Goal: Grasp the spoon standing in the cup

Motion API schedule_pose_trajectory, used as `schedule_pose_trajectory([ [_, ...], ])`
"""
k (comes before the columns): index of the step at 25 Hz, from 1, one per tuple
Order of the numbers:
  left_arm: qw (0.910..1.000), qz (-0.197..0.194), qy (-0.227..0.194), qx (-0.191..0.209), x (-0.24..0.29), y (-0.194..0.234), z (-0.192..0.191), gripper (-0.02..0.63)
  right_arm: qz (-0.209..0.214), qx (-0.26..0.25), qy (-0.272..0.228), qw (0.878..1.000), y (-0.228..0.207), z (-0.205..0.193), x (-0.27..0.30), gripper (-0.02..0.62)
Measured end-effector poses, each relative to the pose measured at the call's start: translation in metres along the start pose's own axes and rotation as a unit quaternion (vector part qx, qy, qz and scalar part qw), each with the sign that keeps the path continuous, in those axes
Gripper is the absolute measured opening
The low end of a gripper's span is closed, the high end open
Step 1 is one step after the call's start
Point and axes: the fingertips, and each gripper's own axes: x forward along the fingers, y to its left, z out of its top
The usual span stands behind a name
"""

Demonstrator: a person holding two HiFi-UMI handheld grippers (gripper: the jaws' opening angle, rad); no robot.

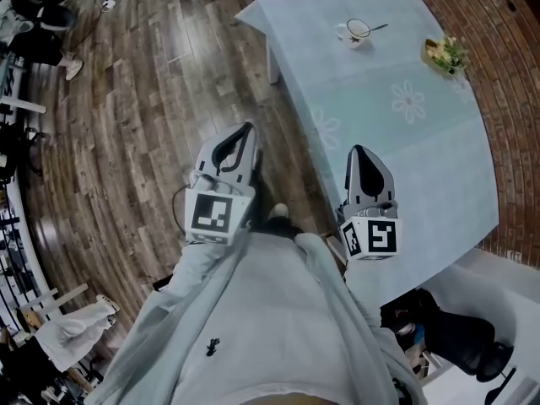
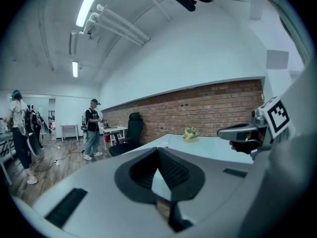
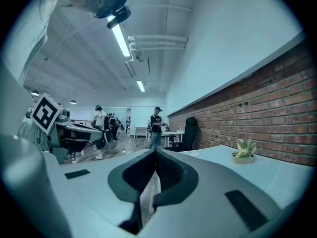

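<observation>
white cup [image 1: 353, 33] holding the spoon [image 1: 379, 28] stands far across the desk [image 1: 405, 167]; left gripper [image 1: 247, 130] and right gripper [image 1: 357, 151] keep fingers pressed together, so an unopened reach may topple it.

One cup [image 1: 353, 35], one spoon [image 1: 380, 28], one potted plant [image 1: 445, 54] and one surface [image 1: 405, 154] are counted, plus a left claw [image 1: 247, 128] and a right claw [image 1: 358, 148].

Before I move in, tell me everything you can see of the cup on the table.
The cup is small, white, seemingly ceramic, with a round rim and a side handle. It stands upright near the far end of the pale blue table. The spoon leans in it, its handle sticking out over the rim. Nothing else touches it.
</observation>
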Motion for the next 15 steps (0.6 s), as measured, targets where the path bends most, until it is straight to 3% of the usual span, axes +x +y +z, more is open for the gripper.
schedule_pose_trajectory([
  [11, 0.9995, -0.011, -0.024, 0.017, 0.106, 0.125, 0.03, 0.018, -0.021, -0.001, -0.002, 1.0, -0.009, 0.029, 0.155, 0.015],
  [15, 0.9997, -0.008, -0.023, 0.002, 0.133, 0.178, 0.037, 0.018, -0.034, 0.007, -0.004, 0.999, -0.001, 0.035, 0.211, 0.015],
])
